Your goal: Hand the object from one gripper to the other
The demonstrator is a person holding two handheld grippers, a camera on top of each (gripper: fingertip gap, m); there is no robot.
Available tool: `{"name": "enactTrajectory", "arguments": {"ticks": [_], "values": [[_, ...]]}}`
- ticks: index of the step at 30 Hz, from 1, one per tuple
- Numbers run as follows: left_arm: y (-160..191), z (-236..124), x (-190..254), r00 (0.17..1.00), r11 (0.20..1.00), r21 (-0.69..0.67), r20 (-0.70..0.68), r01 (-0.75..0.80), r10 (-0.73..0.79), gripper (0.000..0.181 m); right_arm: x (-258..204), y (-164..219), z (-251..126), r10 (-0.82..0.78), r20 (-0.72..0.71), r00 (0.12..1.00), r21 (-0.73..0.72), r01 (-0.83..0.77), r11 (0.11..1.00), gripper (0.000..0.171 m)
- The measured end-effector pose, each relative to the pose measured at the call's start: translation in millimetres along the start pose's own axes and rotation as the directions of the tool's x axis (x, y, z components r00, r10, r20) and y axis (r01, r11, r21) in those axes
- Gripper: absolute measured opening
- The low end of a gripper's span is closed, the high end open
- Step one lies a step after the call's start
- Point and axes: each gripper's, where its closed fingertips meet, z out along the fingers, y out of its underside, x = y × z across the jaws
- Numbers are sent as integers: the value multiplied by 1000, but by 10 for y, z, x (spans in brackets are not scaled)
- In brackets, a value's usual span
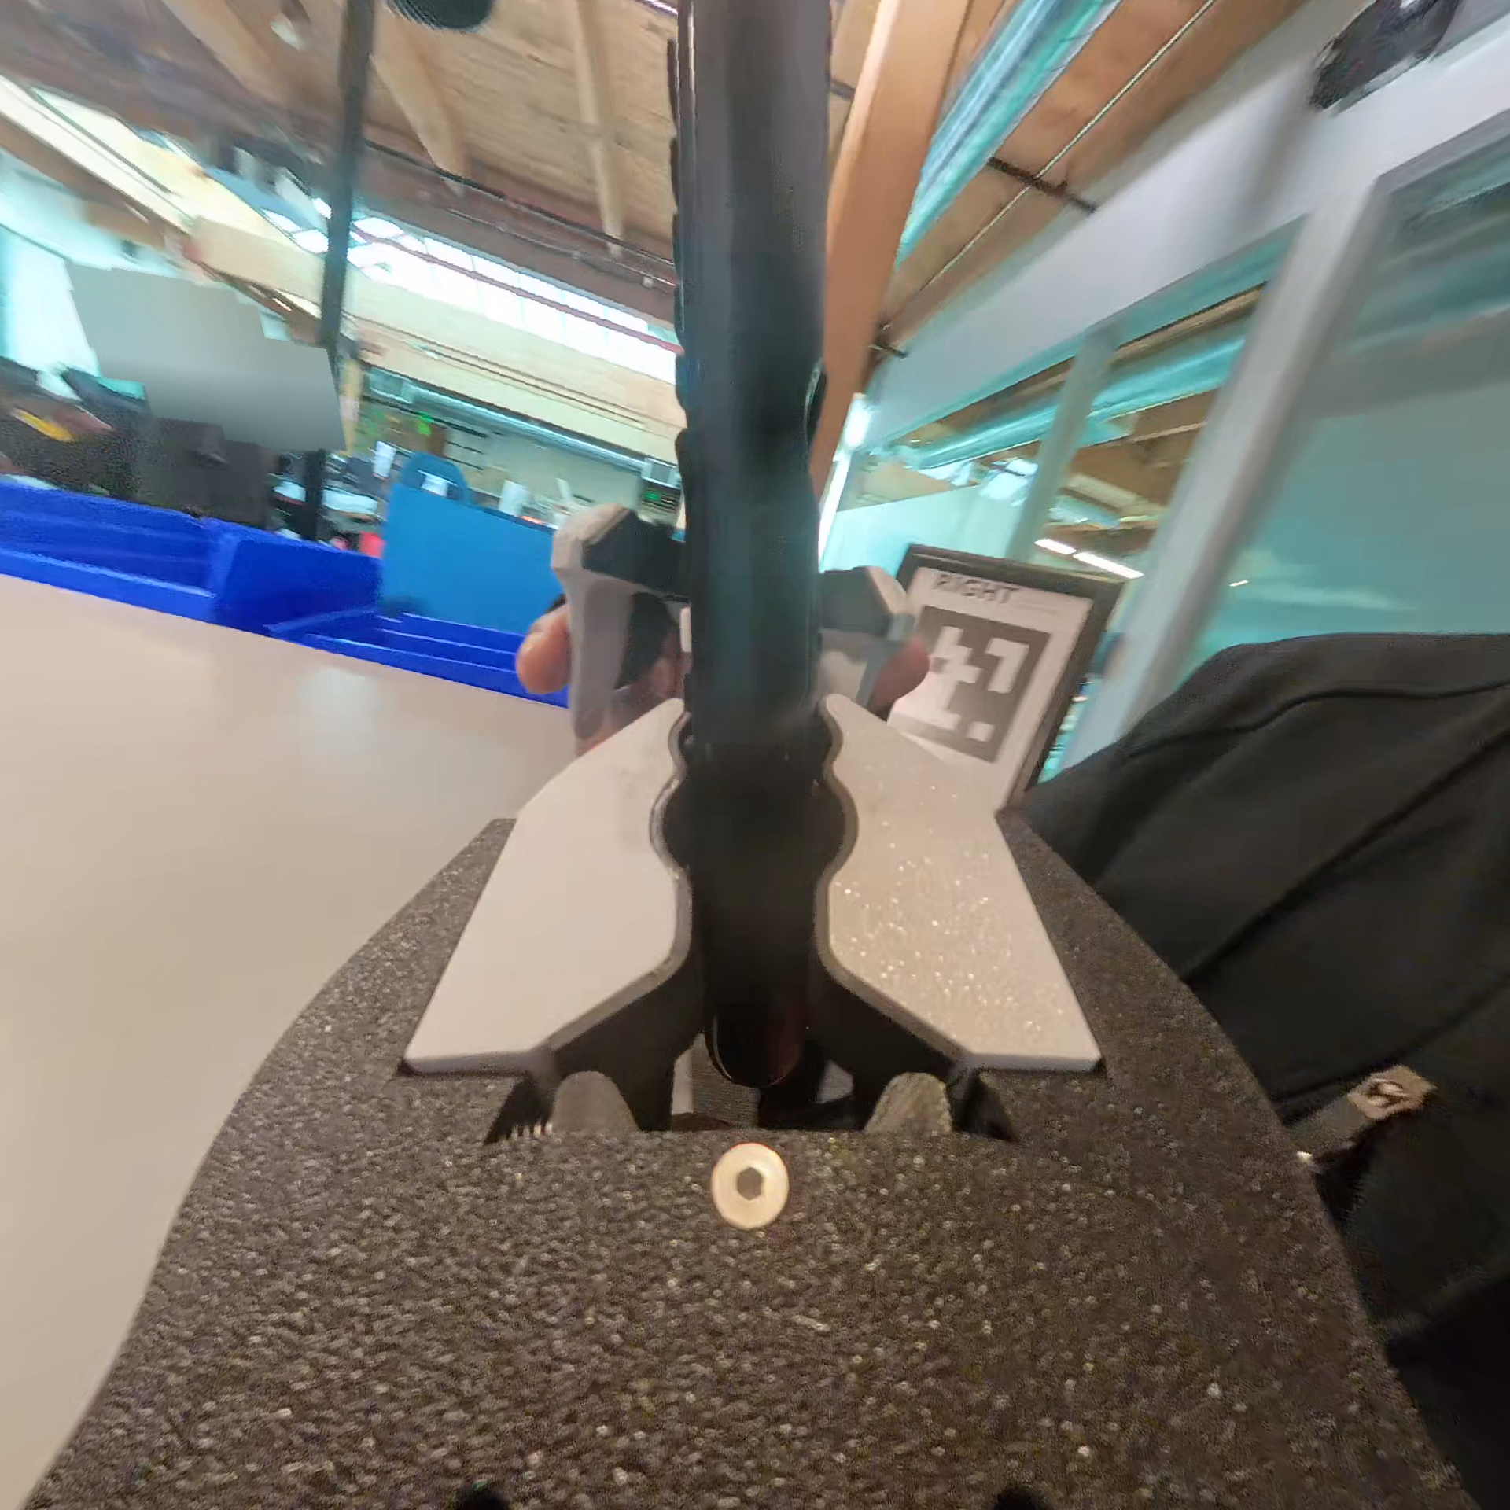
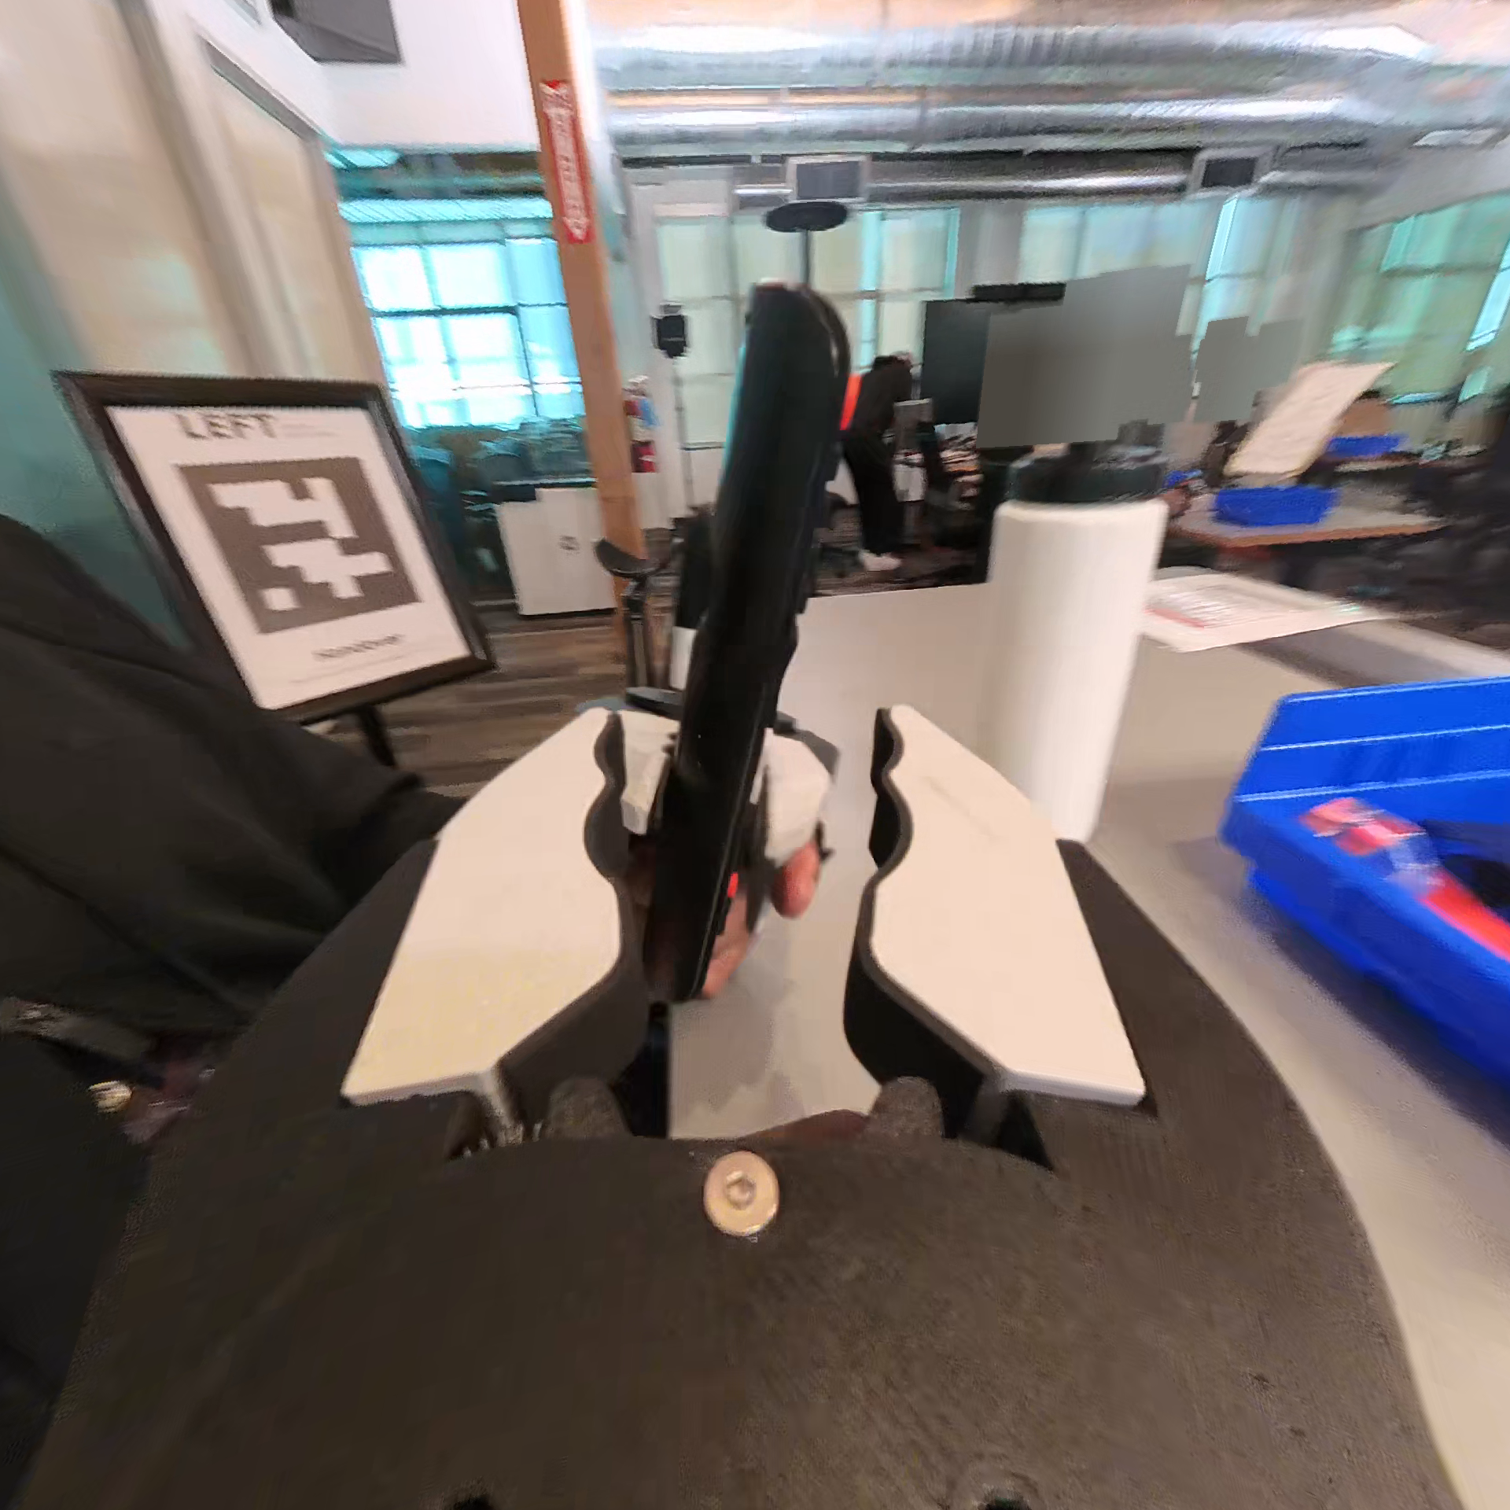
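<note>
A long, flat black object (image 1: 748,408) with a small red button stands upright above the white table (image 1: 204,817). My left gripper (image 1: 752,735) is shut on its lower part. In the right wrist view the object (image 2: 768,507) rises between my right gripper's (image 2: 748,719) spread fingers, close to the left one and touching neither. The left gripper (image 2: 719,784) shows there farther off, clamped on the object, with a hand behind it. In the left wrist view the right gripper (image 1: 748,580) stands behind the object, one fingertip on each side.
Blue bins sit on the table (image 1: 286,572), one close at the right (image 2: 1389,817). A white cylinder with a black lid (image 2: 1070,654) stands behind. Framed marker boards (image 1: 997,654) (image 2: 278,531) stand at the table's edge. Black cloth (image 1: 1307,858) (image 2: 163,776) lies nearby. The tips of both grippers are at nearly the same place.
</note>
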Motion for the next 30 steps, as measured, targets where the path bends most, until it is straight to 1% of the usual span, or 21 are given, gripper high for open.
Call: {"name": "enactTrajectory", "arguments": {"ticks": [1, 3, 6, 7, 8, 10, 11, 14, 16, 17, 18, 19, 21, 22, 23, 24, 26, 28, 30], "values": [[37, 23, 18, 999, 999, -11, -21, 32, -32, 26, -34, 25, 32, 28, 27, 999, -5, -28, 1000, 58], [141, 73, 37, 999, 997, -62, -29, 38, -40, 26, -73, 83, 93, 43, 38, 998, -33, -42, 999, 56], [199, 90, 3, 1000, 993, -116, 15, 1, 0, 28, -116, 141, 131, -15, 29, 999, -79, 17, 997, 35], [203, 67, -43, 998, 990, -137, 50, -29, 36, 32, -105, 130, 124, -45, 11, 999, -84, 46, 995, 31], [182, 33, -78, 994, 987, -148, 78, -65, 77, 35, -81, 132, 114, -83, -15, 996, -100, 81, 992, 25], [107, -53, -134, 985, 982, -162, 126, -98, 120, 53, 15, 144, 81, -207, -103, 973, -154, 190, 970, 25], [49, -99, -150, 979, 980, -161, 147, -117, 141, 57, 69, 156, 57, -288, -148, 946, -196, 258, 946, 25], [-186, -214, -94, 944, 959, -135, 187, -249, 272, 60, 206, 213, -12, -516, -224, 826, -356, 424, 833, 24], [-269, -234, 30, 890, 905, -158, 180, -394, 419, 60, 247, 260, -28, -624, -222, 750, -441, 493, 750, 24], [-277, -228, 89, 846, 860, -185, 172, -476, 505, 61, 248, 292, -25, -665, -206, 718, -472, 522, 710, 24], [-266, -217, 129, 784, 798, -222, 166, -561, 597, 61, 238, 327, -14, -703, -182, 687, -497, 553, 669, 24], [-237, -203, 157, 705, 716, -267, 152, -645, 693, 61, 217, 368, 1, -738, -150, 658, -517, 584, 626, 24], [-137, -159, 225, 533, 529, -338, 90, -779, 842, 62, 148, 479, 36, -783, -67, 619, -546, 634, 548, 24], [-65, -130, 250, 476, 460, -363, 49, -810, 878, 63, 100, 540, 57, -794, -23, 608, -551, 655, 517, 24], [-1, -102, 269, 444, 417, -379, 17, -826, 896, 63, 41, 598, 81, -799, 22, 600, -546, 677, 494, 24], [41, -75, 291, 424, 392, -376, -1, -839, 906, 61, -21, 651, 107, -800, 62, 597, -537, 695, 478, 24], [100, -37, 328, 414, 379, -354, -24, -855, 910, 49, -136, 731, 150, -793, 125, 597, -515, 722, 462, 24], [184, -32, 387, 420, 374, -329, -77, -867, 904, 30, -178, 754, 171, -788, 141, 599, -509, 727, 461, 25], [193, -28, 381, 423, 376, -330, -81, -866, 903, 28, -175, 749, 165, -790, 142, 596, -506, 730, 460, 25]]}}
